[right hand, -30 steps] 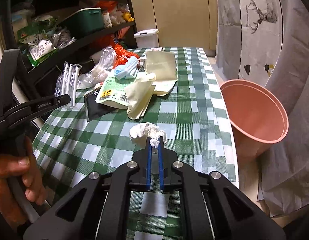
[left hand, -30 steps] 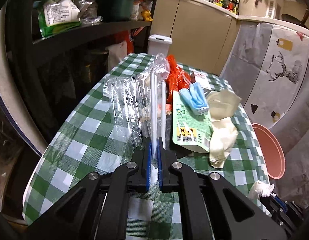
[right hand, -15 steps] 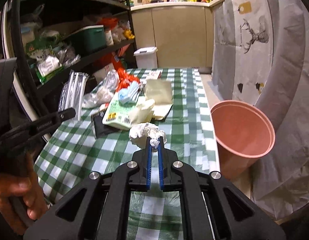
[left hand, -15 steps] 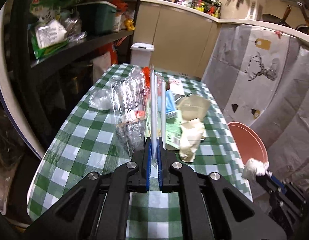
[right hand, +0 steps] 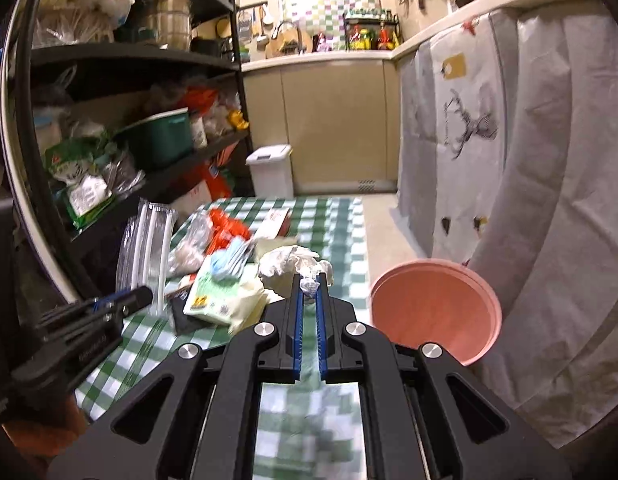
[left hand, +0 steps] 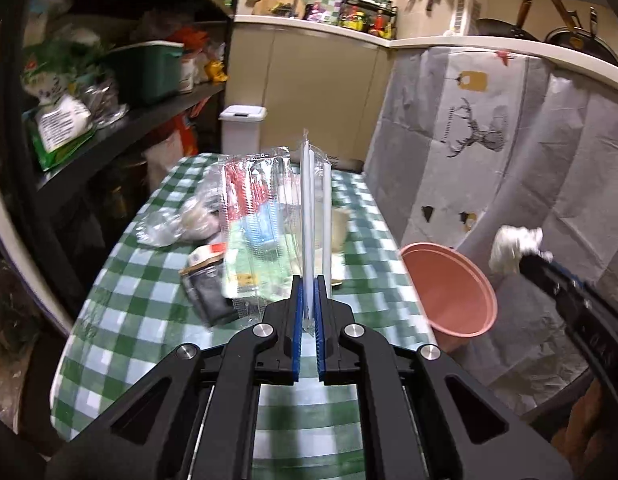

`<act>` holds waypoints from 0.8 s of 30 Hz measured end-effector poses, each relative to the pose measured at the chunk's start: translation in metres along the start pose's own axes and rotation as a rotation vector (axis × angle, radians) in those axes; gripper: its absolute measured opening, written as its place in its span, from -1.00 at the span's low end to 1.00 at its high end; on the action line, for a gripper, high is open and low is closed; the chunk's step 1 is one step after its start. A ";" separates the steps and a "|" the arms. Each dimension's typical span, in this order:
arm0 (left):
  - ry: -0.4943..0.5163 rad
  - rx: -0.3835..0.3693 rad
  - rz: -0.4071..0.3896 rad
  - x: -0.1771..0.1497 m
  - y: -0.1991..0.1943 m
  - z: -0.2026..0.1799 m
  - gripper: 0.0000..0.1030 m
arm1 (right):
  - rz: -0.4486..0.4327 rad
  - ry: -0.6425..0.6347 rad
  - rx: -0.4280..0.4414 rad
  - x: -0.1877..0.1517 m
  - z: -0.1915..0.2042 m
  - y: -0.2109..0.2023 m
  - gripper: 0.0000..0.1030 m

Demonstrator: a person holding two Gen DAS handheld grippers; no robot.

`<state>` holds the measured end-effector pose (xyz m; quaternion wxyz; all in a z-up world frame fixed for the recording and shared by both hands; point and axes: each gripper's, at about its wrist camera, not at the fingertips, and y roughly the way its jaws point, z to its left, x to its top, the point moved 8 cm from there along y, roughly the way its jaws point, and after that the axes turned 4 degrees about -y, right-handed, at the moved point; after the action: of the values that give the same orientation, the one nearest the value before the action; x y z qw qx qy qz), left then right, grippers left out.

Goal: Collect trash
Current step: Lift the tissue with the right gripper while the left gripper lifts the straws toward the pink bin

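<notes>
The checked table (left hand: 141,320) now lies lower in both views than a second ago. The pink bin (right hand: 433,312) stands beside it. The left gripper (left hand: 308,300) clamps the clear straw packet (left hand: 309,216), lifted; the right gripper (right hand: 309,300) pinches the crumpled tissue (right hand: 289,270), raised near the bin.

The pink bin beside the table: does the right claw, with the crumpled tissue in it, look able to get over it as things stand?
Probably yes. The right claw holds the crumpled tissue lifted off the table, and the pink bin stands open just to its right, with nothing between them.
</notes>
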<state>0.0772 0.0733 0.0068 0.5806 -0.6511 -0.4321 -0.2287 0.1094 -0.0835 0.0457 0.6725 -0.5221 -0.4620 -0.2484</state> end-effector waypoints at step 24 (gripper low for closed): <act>0.206 -0.232 0.014 0.054 0.078 -0.142 -0.89 | -0.071 0.094 -0.255 0.038 -0.165 0.023 -0.87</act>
<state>0.1989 -0.0422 0.0373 0.5443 -0.6899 -0.3364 -0.3387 0.2053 -0.2235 0.0638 0.6122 -0.5745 -0.4129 -0.3531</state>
